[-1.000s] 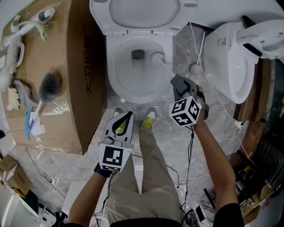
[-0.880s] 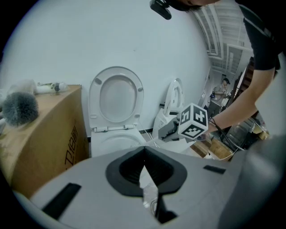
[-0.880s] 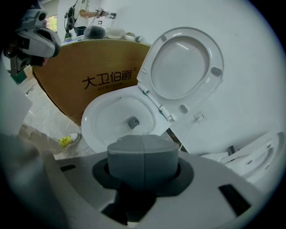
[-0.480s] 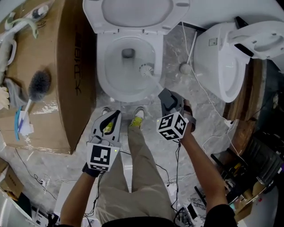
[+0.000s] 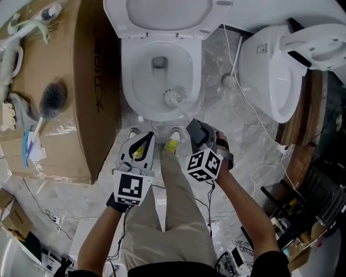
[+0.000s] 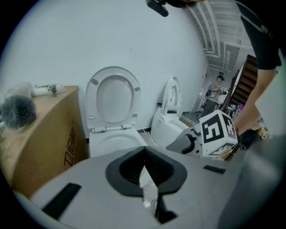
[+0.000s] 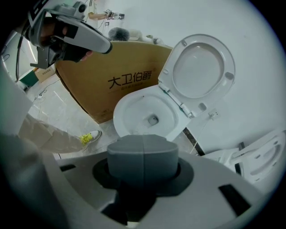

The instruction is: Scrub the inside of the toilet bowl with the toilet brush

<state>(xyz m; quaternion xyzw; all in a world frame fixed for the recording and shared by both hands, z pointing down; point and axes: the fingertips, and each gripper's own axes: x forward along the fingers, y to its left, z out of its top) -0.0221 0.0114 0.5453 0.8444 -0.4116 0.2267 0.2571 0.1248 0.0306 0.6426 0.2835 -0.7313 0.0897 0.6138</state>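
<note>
Right claw (image 5: pixel 193 127): jaws pressed together, pinching the handle of the toilet brush (image 5: pixel 173 98). In its own view I saw the two grey pads meeting along one seam, with the handle hidden behind them. From the head view the brush ran forward and a little left of that claw. Its white bristle head sat down inside the toilet bowl (image 5: pixel 128 76), at the wall nearest the claw and short of the drain opening. Whether the bristles touched the porcelain, I could not tell.

Left claw (image 5: pixel 146 136): jaws closed at the tips, nothing between them. Only a sliver of floor (image 5: pixel 227 121) showed through the slit below the pads. It hung to the left of the right claw and about level with it, short of the bowl and not touching it. A yellow-green shoe (image 5: pixel 172 144) stood on the floor between the two claws.

Surroundings noted:
- The seat and lid (image 5: pixel 167 12) stood raised beyond the bowl, ahead of both claws.
- A cardboard box (image 5: pixel 81 113) stood left of the left claw, just beside the toilet.
- A grey duster (image 5: pixel 52 99) lay on top of the box.
- A second toilet (image 5: pixel 267 70), its lid up, stood right of the right claw, apart from the first.
</note>
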